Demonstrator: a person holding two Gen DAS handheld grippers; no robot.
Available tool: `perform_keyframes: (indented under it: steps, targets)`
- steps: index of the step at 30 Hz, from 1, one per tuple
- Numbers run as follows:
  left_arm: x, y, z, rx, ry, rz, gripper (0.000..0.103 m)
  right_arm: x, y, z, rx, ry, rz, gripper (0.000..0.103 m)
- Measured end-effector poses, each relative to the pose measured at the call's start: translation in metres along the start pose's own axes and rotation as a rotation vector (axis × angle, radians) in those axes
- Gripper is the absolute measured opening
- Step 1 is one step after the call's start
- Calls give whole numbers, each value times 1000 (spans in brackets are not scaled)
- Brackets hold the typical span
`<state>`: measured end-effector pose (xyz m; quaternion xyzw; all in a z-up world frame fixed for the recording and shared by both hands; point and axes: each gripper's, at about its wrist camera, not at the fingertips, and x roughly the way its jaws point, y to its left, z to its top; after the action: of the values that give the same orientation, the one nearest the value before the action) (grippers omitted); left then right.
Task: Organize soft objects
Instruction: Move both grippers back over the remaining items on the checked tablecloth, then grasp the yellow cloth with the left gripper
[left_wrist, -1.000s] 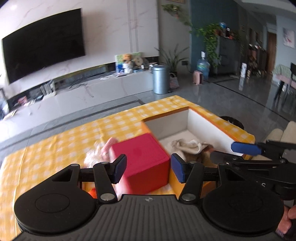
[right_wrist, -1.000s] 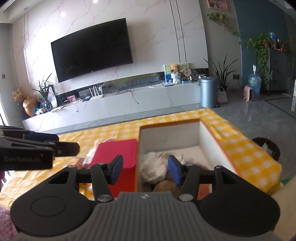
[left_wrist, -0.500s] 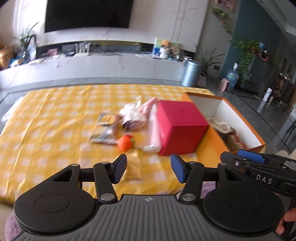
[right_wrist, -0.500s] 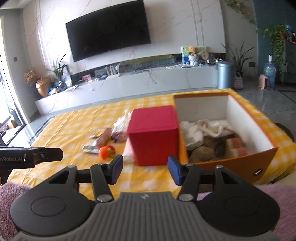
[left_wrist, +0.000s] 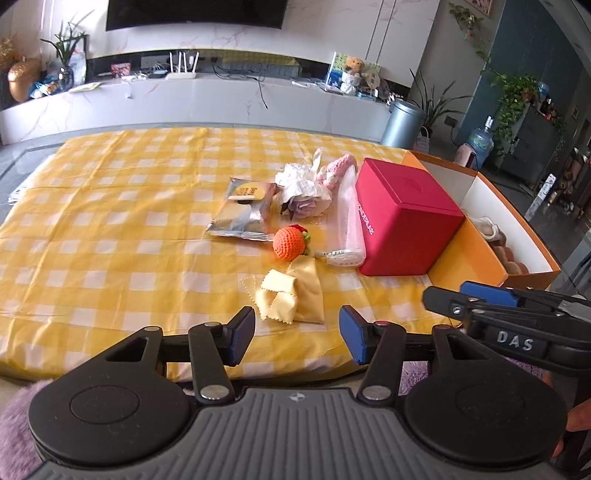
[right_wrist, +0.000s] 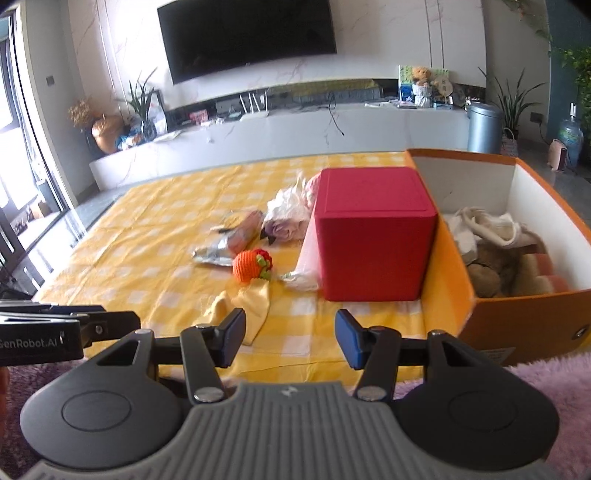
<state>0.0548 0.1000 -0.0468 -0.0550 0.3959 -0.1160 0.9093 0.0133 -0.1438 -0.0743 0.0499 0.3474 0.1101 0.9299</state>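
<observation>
Yellow checked cloth (left_wrist: 110, 229) is filling my views now that I am pulling both grippers back from over the orange box (right_wrist: 517, 317), exposing the soft pile beside the hard-edged red cube (left_wrist: 402, 229). Left gripper (left_wrist: 297, 334) is closing slightly on nothing; right gripper (right_wrist: 290, 341) is hanging empty, jaws apart. Nearest me are lying a folded, zigzag-edged yellow cloth (left_wrist: 291, 295) and a crocheted orange fruit (left_wrist: 290, 243).

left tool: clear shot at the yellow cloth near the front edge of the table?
Probably yes. The yellow cloth lies flat just ahead of the left tool, whose jaws are closing slightly with nothing between them. Nothing sits between the two; the crochet orange is further back and the red box off to the right.
</observation>
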Motion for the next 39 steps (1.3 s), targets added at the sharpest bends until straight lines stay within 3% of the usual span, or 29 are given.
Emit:
perform_keyframes:
  steps: [4,6,9,17,22,31,36,38,39]
  targets:
    - [23,1,8,-39,32,-23,62,23,2,5,-42,21,-19,51]
    - [36,-1,11,-52,49,-34,63,34,2,7,-68,37,-29,41]
    - [56,-2,15,-64,75,-20,63,52,-2,7,-69,66,-31,36]
    - [103,7,13,-151,122,0,66,91,-10,2,-72,90,-15,32]
    - [119,6,15,-187,128,29,71,106,-23,-1,-4,102,-16,30]
    - [141,-22,14,-29,176,156,72,118,-34,-4,48,119,-12,30]
    - [144,-35,13,54,182,200,56,118,-34,-5,46,120,-10,30]
    - [143,-36,14,65,184,185,31,117,-34,-5,40,115,-13,30]
    - [143,-38,15,74,188,180,27,117,-33,-5,37,110,-14,30]
